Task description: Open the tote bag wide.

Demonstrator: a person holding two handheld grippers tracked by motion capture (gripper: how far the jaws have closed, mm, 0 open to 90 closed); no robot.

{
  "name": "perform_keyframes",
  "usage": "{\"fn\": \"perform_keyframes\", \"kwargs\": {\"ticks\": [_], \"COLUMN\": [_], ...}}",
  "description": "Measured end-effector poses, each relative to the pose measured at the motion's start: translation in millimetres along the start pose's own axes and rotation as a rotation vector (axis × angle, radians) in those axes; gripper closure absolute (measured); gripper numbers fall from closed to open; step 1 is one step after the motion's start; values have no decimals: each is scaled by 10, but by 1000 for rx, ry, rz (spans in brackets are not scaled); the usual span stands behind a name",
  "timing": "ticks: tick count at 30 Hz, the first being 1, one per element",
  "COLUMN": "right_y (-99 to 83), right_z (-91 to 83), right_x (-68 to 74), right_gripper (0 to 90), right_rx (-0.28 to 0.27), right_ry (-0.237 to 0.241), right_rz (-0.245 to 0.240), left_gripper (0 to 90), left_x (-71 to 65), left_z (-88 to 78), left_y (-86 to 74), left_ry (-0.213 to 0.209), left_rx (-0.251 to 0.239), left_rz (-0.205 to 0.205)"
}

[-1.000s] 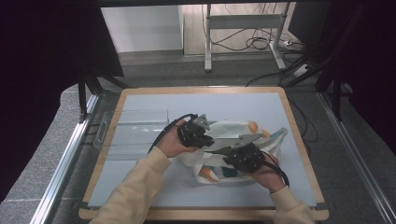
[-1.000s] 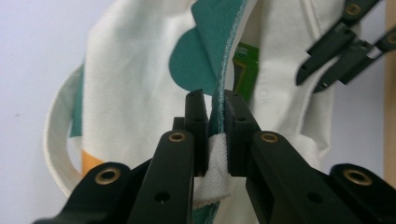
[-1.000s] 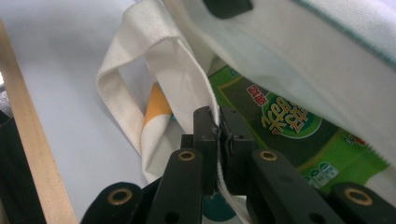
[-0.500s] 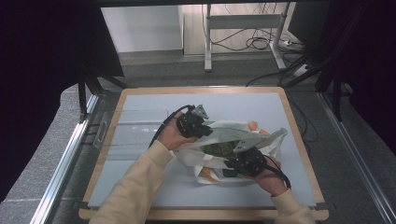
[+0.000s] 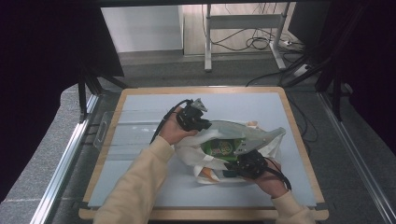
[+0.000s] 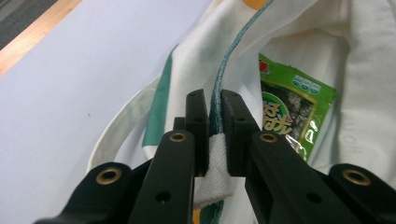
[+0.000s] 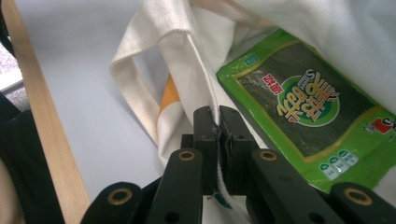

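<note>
Since a second ago the left tool (image 5: pixel 201 122) has drawn away from the right tool (image 5: pixel 246 164), carrying its edge of the white cloth bag (image 5: pixel 243 140) toward the far side of the desk (image 5: pixel 140 100). The bag's mouth, nearly flat before, now gapes wide between the two tools. Judging by that, the work in hand is spreading the bag open, and the opening looks broad enough to reach what lies inside.

The left tool's jaws are all but closed, pinching the bag's rim (image 6: pixel 219 88) where a green stitched edge runs; a fold of white cloth bulges out below the pads. The right tool's jaws are likewise nearly closed, clamped on the near rim of the bag (image 7: pixel 205 93) beside a cream handle strap (image 7: pixel 140 65).

The bag lies on the desk right of centre, nearer the near edge than the far one, its handles trailing toward the near right corner. Inside it rests a green packet (image 5: pixel 223 148), flat on the lower cloth, its printed face up; the right gripper view shows the green packet (image 7: pixel 303 107) just beyond the jaws. I cannot tell whether anything else sits deeper in the bag.

A clear plastic tray (image 5: pixel 105 133) hangs over the desk's left edge, well apart from the bag.
</note>
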State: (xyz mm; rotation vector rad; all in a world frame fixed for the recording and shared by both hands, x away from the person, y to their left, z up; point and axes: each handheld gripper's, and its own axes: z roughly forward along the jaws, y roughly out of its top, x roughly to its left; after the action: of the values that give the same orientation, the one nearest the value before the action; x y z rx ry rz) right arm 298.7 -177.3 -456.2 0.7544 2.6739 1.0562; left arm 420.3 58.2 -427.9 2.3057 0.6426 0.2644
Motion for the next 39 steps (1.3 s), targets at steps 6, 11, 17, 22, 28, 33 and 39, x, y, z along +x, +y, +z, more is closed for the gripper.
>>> {"fn": "perform_keyframes", "kwargs": {"ticks": [6, 11, 17, 22, 28, 33, 39], "right_y": [-60, -117, -188, -273, -364, -374, -367], "right_z": [-2, 10, 20, 45, 100, 107, 105], "right_x": [30, 46, 77, 104, 135, 120, 126], "right_gripper": [848, 848, 847, 847, 846, 846, 843], "right_rx": [-2, 0, 8, 23, 28, 21, 22], "right_ry": [18, 43, 51, 55, 52, 57, 52], "right_rz": [-5, 2, 13, 16, 22, 21, 13], "left_gripper": [832, 832, 833, 833, 832, 830, 826], "left_x": [93, 158, 207, 269, 352, 398, 394], "left_z": [66, 116, 175, 227, 318, 383, 354], "left_y": [13, 4, 30, 59, 58, 27, -3], "left_ry": [33, 58, 85, 99, 106, 106, 86], "left_rx": [-2, 1, -4, -4, 17, 22, 14], "left_rz": [-31, -55, -80, -98, -128, -152, -151]}}
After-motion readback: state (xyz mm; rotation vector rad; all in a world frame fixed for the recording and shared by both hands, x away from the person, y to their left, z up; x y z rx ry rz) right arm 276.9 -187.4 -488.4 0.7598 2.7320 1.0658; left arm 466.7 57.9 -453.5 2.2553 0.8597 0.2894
